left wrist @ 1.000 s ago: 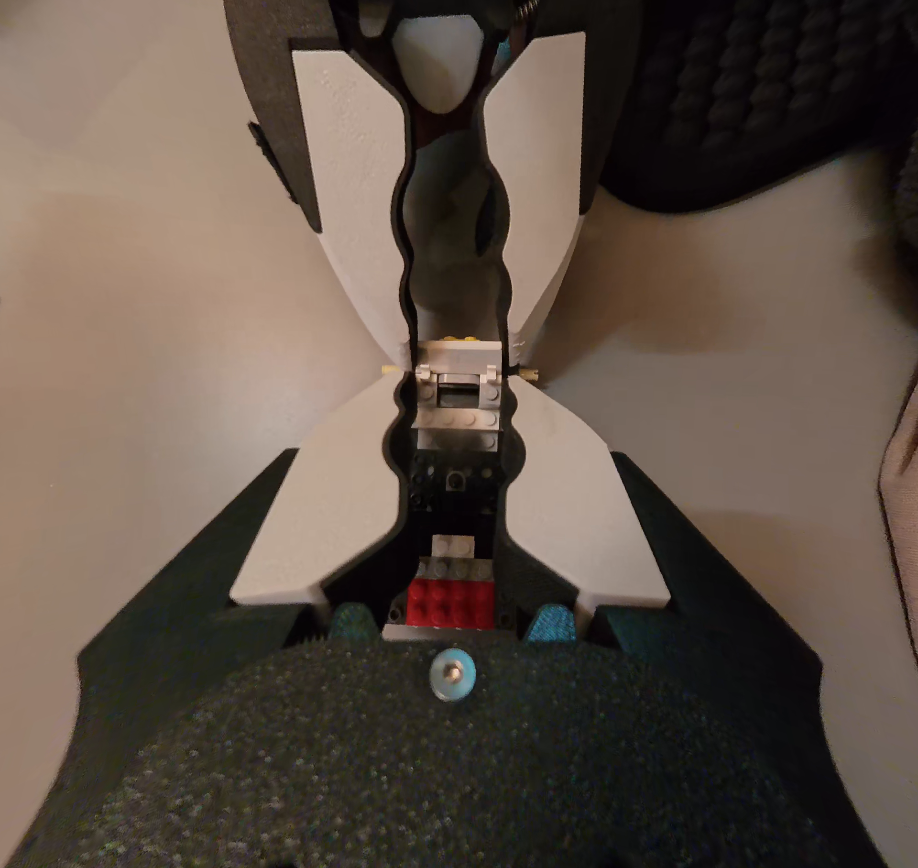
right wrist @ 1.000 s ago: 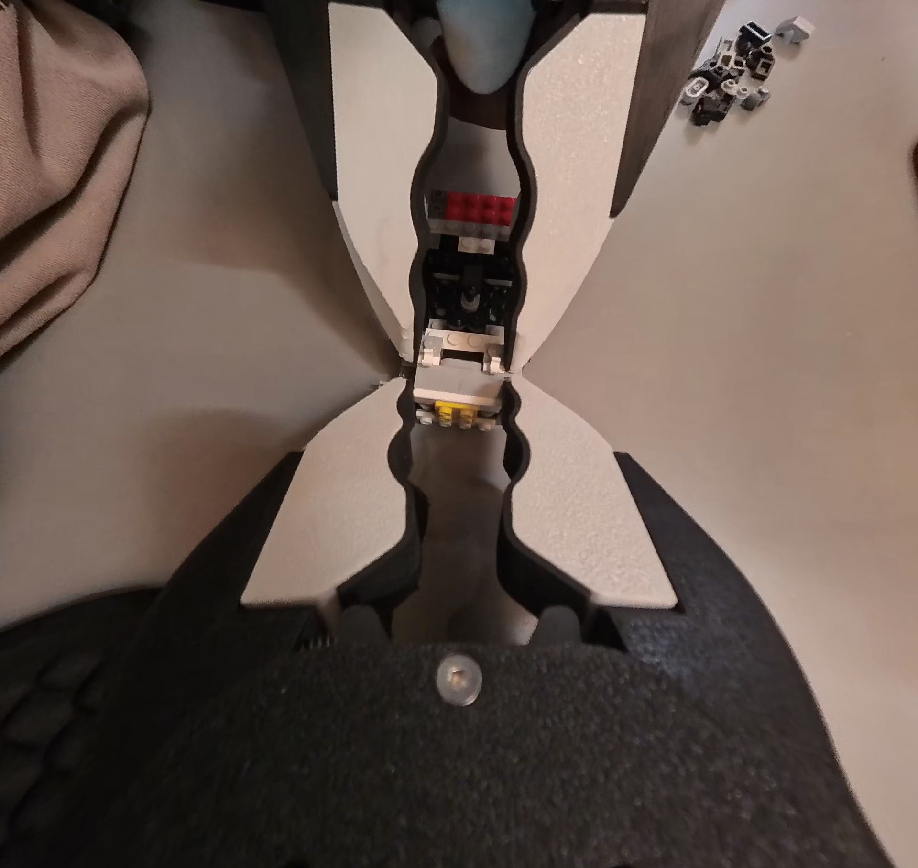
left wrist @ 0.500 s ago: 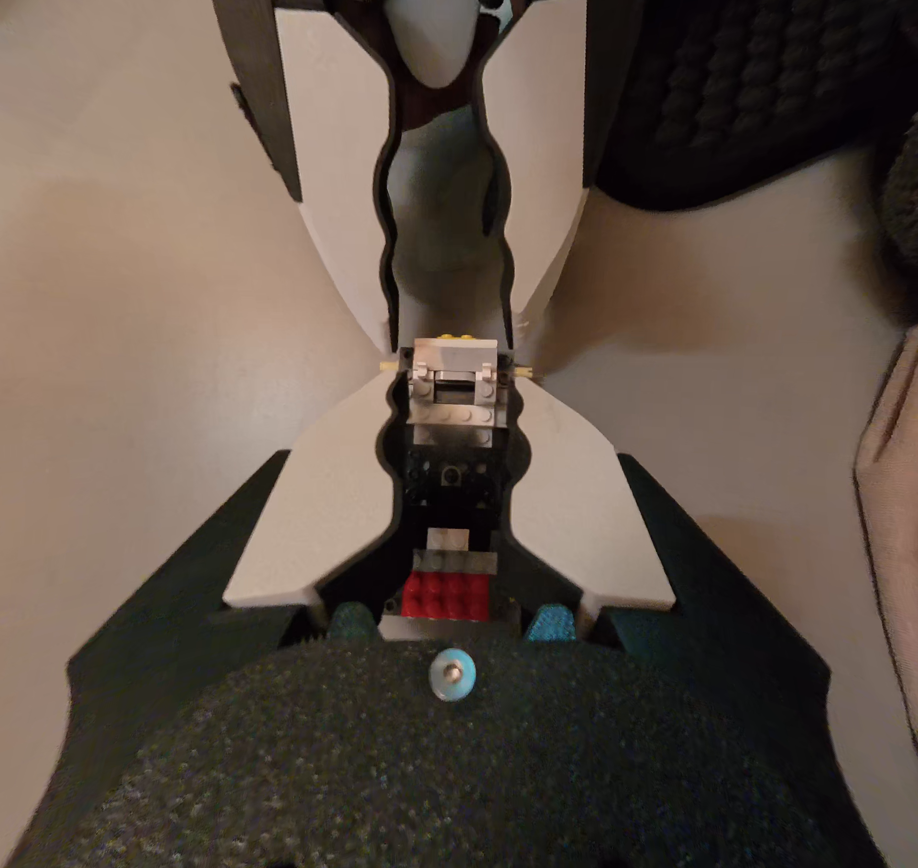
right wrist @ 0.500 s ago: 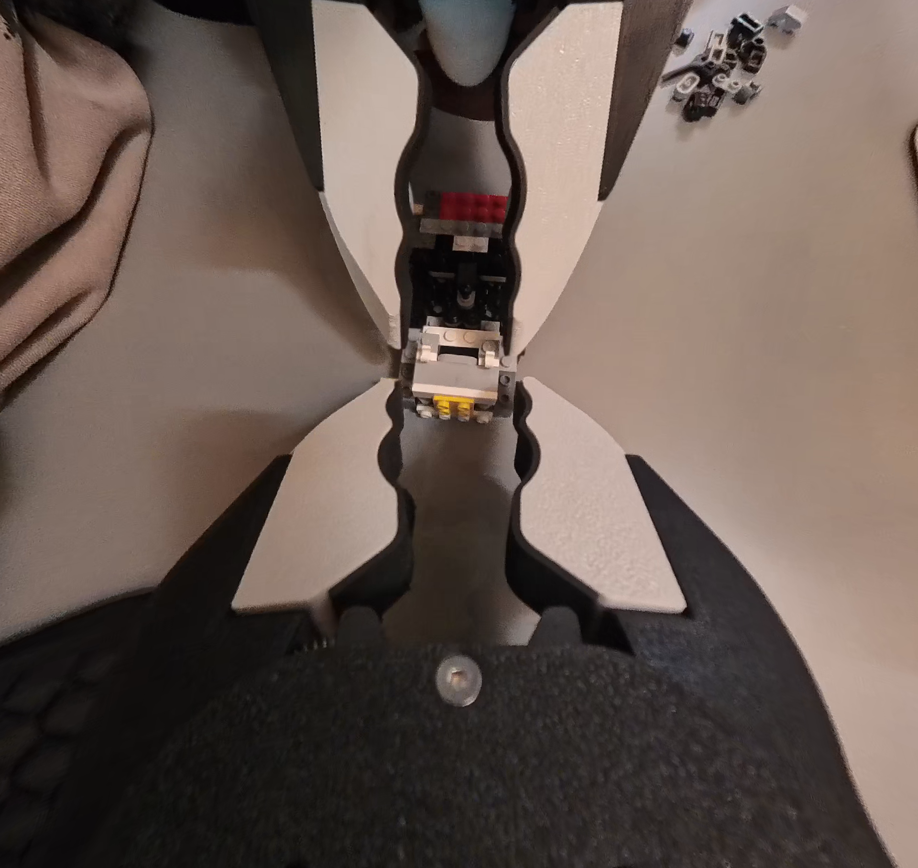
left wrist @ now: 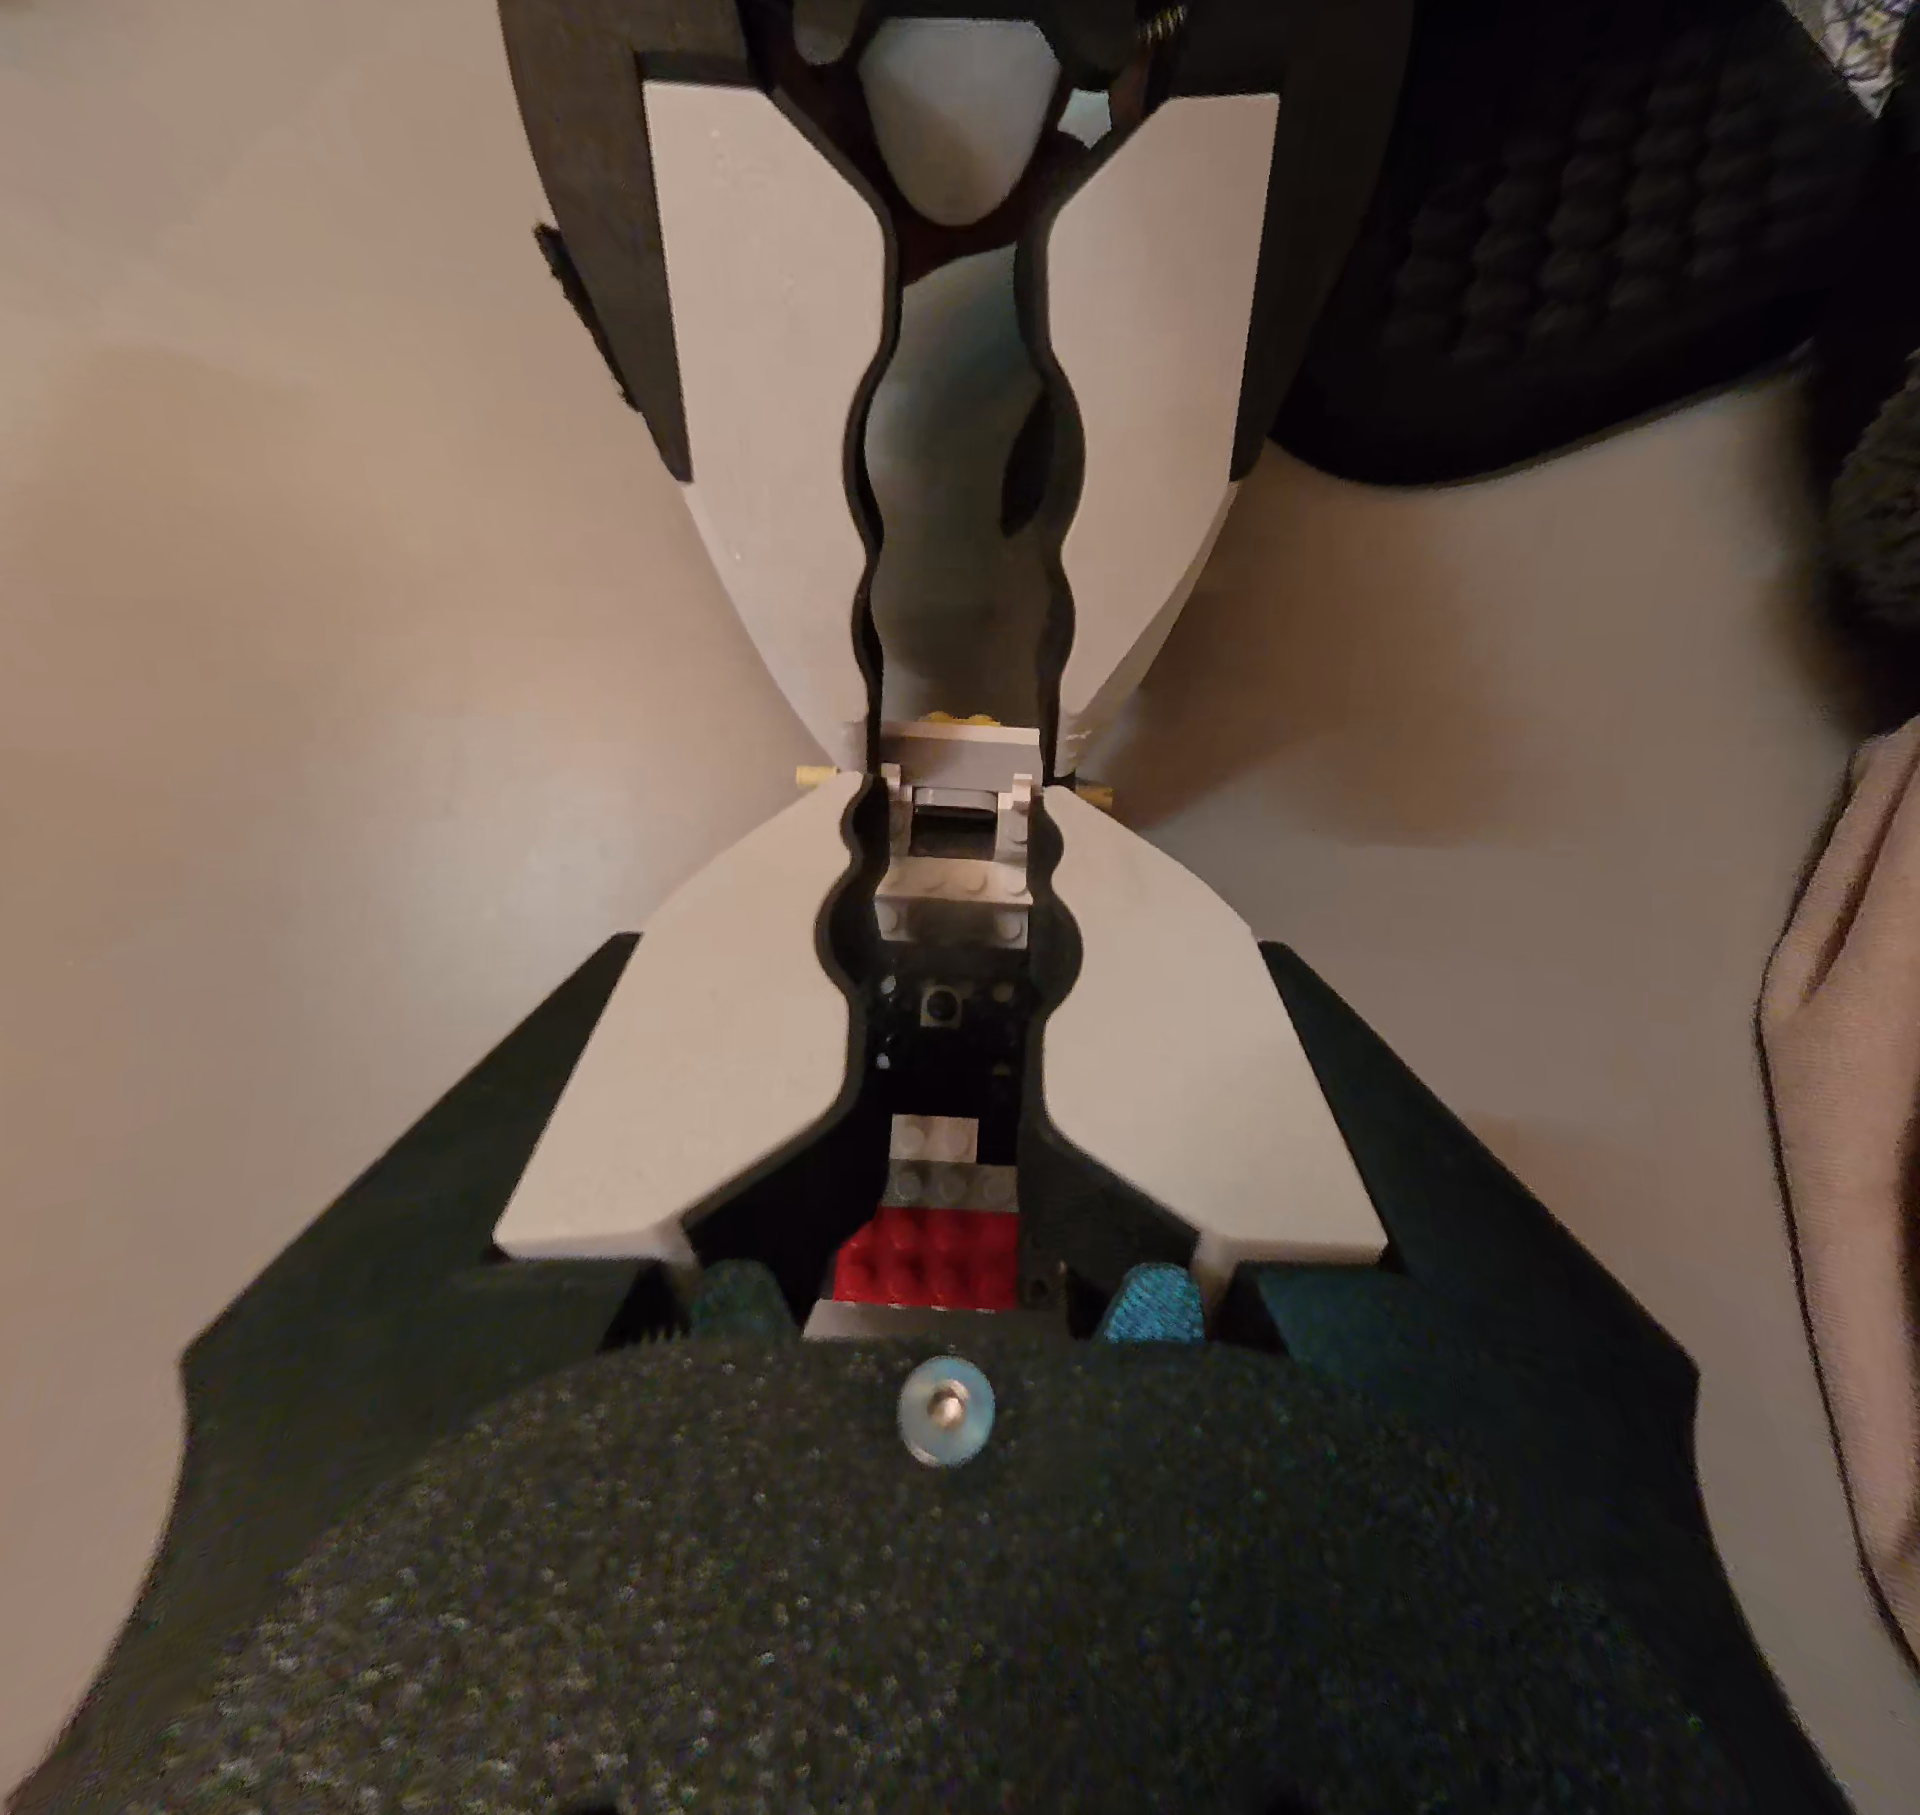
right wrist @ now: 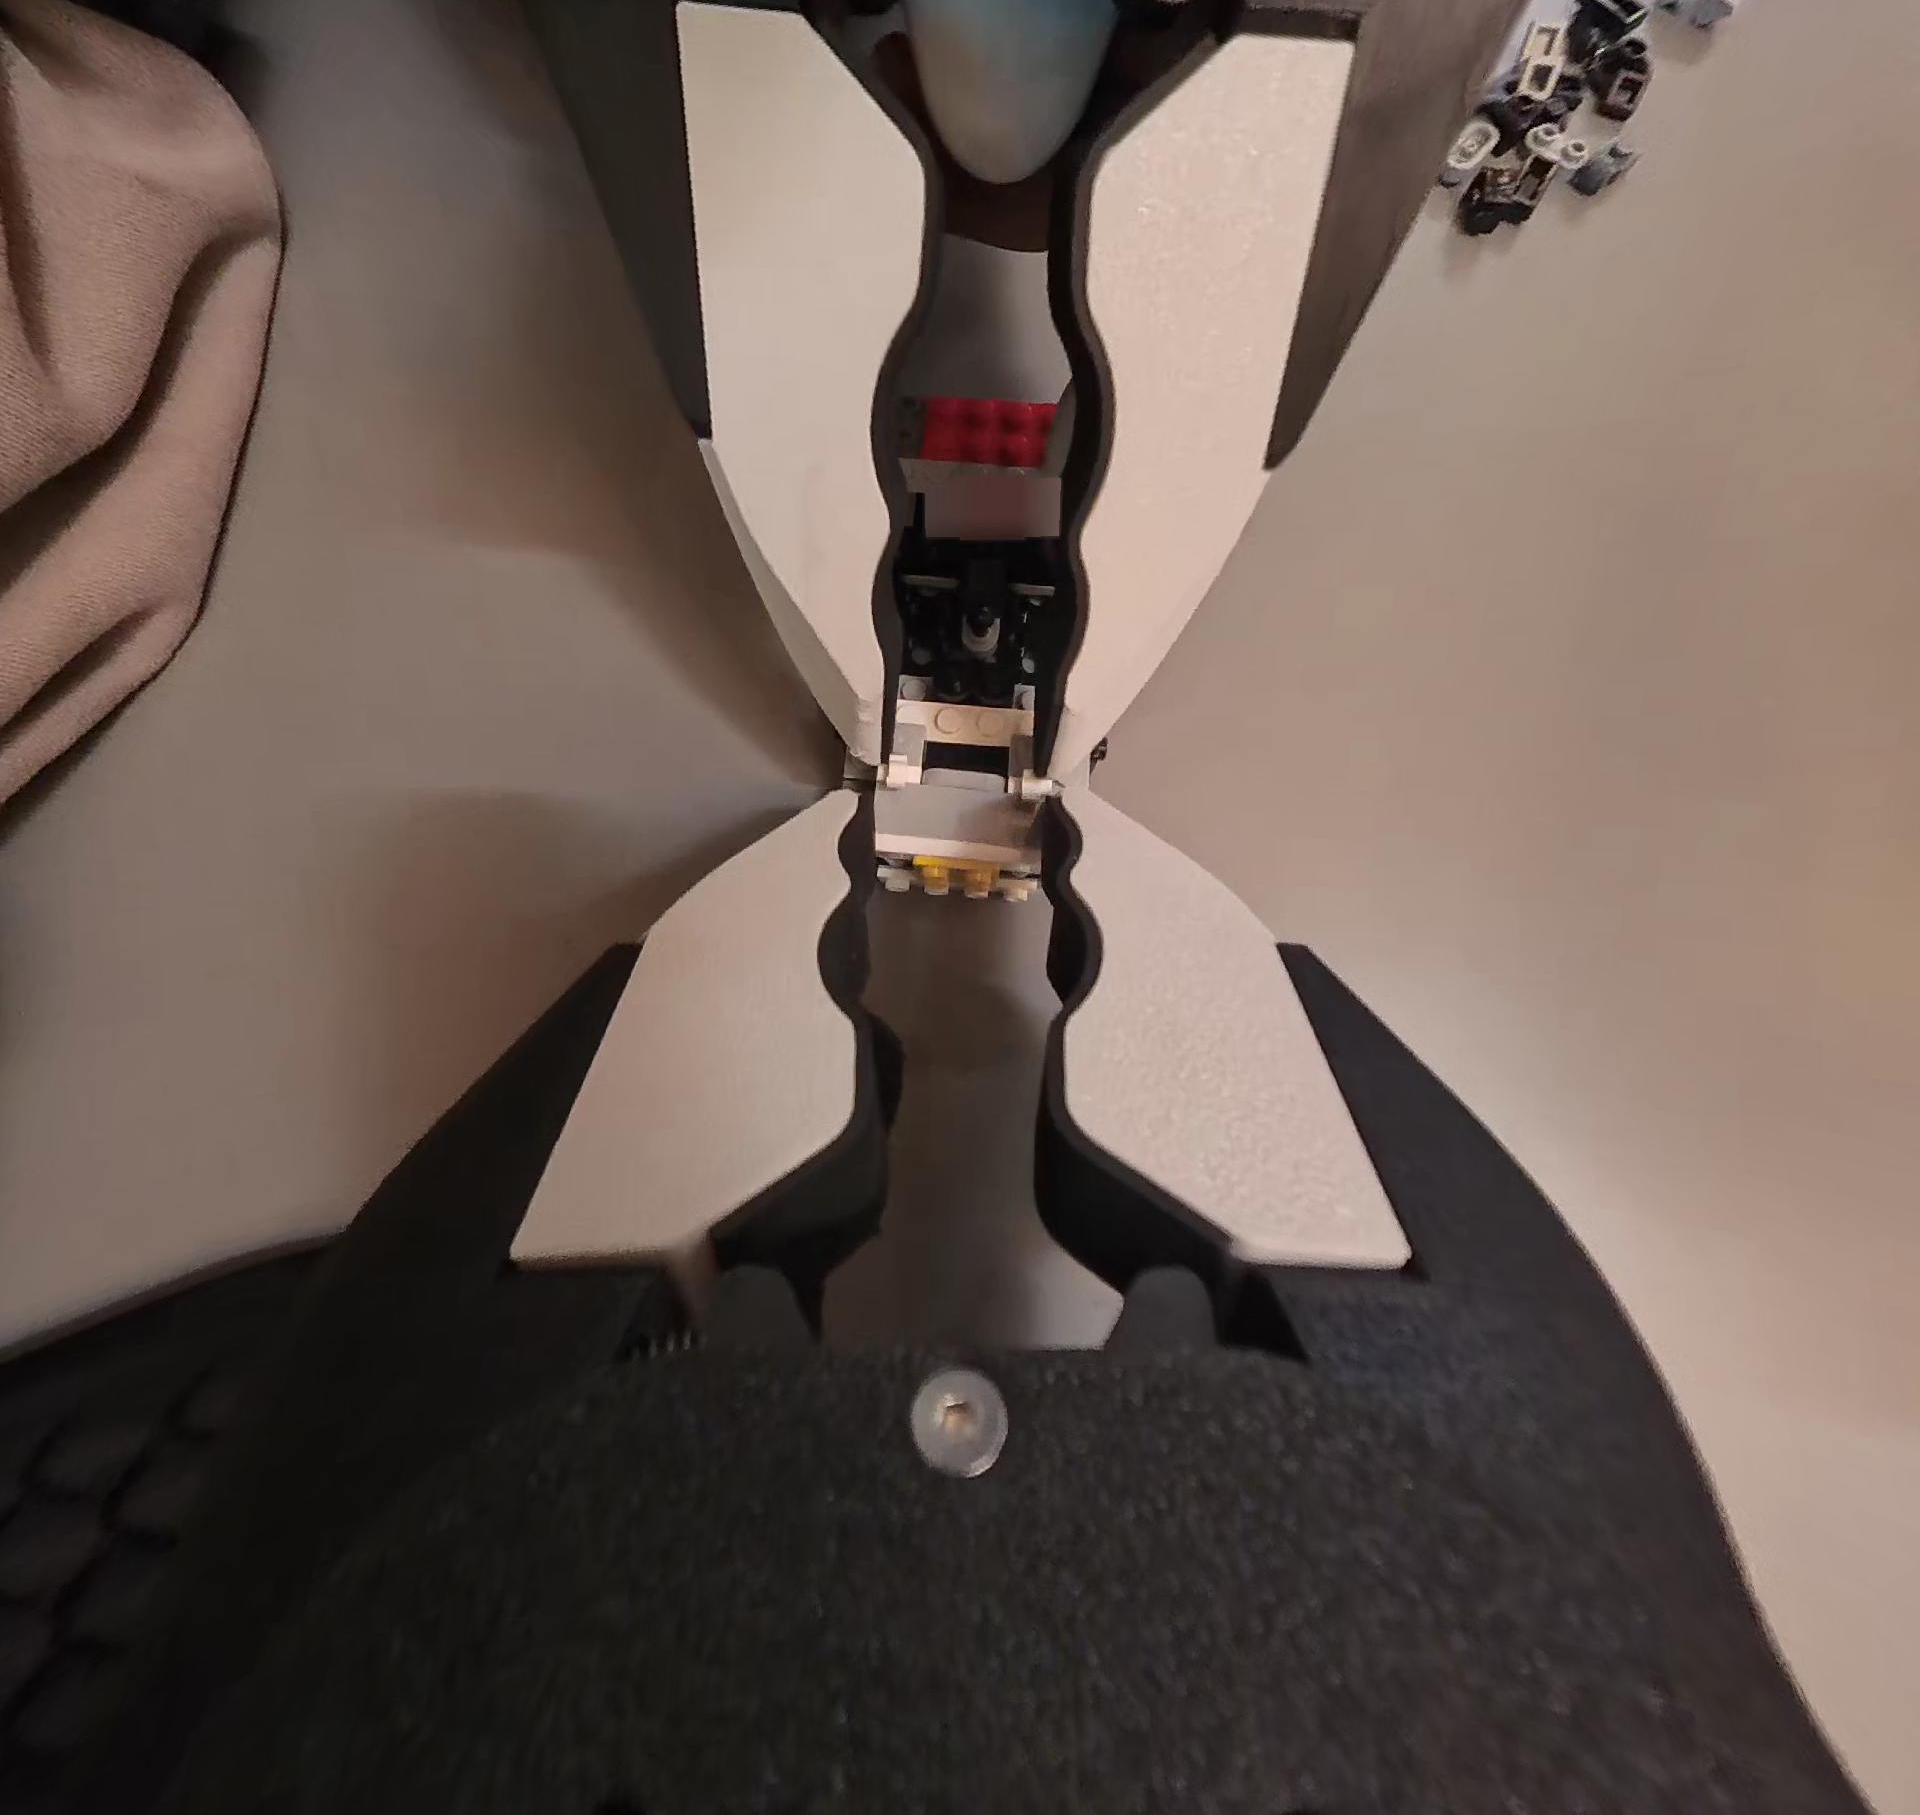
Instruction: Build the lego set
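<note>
Two grippers, left gripper (left wrist: 956, 809) and right gripper (right wrist: 961, 820), both closed tip-to-tip on one studded plastic lego model (left wrist: 951, 1017); wavy white fingers (left wrist: 727, 1038).

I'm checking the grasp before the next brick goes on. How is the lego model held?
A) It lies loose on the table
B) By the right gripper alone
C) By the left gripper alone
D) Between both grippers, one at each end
D: the left gripper closes on the model's long black-and-red body, while the right gripper pinches its grey, yellow-studded end, tips meeting head-on.
</note>
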Demonstrator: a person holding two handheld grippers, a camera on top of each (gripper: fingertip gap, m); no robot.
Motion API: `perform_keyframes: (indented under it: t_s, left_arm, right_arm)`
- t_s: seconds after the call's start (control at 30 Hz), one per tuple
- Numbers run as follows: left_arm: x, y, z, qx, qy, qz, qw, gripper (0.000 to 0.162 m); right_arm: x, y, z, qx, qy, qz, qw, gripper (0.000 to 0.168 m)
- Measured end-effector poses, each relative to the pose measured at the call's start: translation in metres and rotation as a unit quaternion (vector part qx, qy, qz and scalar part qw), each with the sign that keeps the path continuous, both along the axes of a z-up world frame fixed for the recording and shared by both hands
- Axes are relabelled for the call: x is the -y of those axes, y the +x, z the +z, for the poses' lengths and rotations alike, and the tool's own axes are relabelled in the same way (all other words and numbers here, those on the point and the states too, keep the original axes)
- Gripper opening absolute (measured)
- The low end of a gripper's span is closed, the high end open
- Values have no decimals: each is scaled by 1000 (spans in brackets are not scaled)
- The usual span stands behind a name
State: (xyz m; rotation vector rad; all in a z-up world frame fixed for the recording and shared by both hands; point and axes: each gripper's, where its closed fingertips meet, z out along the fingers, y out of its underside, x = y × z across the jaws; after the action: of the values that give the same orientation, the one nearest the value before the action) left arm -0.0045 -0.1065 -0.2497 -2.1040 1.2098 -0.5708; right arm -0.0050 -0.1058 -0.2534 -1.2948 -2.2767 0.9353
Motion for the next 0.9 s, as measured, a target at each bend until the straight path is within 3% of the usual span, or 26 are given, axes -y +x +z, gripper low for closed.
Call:
perform_keyframes:
  t_s: [0.43,0.53,0.9]
  left_arm:
    - [-4,1,-1,33,0,3,999,25]
    - [-2,-1,0,43,-8,4,999,33]
    - [-2,-3,-6,14,13,1,1000,28]
  right_arm:
    - [1,0,0,6,1,7,1000,30]
    - [1,1,2,4,-9,6,1000,31]
    - [2,-1,-2,21,9,17,1000,33]
